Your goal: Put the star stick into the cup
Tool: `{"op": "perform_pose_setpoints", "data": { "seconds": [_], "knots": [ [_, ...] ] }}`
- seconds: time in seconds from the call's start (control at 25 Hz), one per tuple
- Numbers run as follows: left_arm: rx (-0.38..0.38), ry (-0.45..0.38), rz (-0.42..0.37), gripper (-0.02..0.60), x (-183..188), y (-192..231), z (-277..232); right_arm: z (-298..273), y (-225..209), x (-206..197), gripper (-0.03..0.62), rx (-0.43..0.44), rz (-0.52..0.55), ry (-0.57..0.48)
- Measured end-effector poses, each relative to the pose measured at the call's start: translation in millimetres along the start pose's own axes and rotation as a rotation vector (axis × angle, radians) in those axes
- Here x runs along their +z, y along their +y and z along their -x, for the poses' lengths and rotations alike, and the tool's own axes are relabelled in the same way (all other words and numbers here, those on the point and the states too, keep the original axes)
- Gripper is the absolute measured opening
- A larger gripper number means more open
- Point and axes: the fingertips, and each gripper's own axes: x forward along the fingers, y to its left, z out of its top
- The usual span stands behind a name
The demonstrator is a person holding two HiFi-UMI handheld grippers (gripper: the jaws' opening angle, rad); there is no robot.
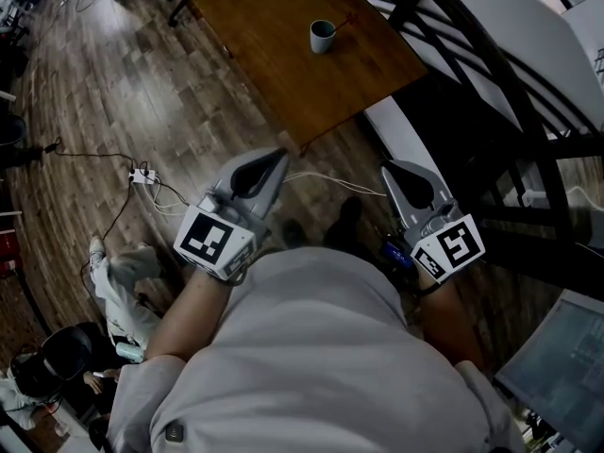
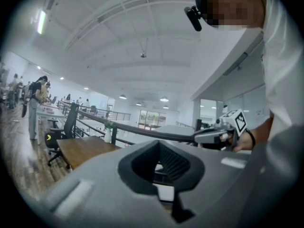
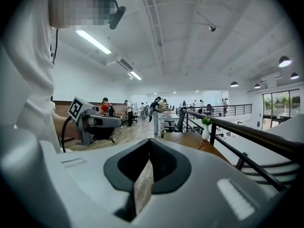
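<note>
In the upper middle lie a brown wooden counter, a grey-green round cup and a thin red star stick. The grey left tongs and grey right tongs are patterned with black-and-white squares.

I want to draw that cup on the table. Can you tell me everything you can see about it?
The cup is small, round and pale grey-blue, maybe ceramic. It stands upright with its mouth open, and the inside looks dark. No handle shows from here. It sits on the brown wooden table, towards the far side. A thin red star stick lies on the table close beside it; whether they touch is too small to tell. Nothing else is near it.
</note>
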Motion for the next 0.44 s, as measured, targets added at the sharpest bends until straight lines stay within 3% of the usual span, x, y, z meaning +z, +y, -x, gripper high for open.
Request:
{"op": "perform_pose_setpoints", "data": {
  "seconds": [0.44],
  "knots": [
    [-0.003,-0.006,0.004,0.003,1.3,-4.0,0.7,4.8,0.2,4.6,0.008,-0.015,0.015,-0.003]
  ]
}}
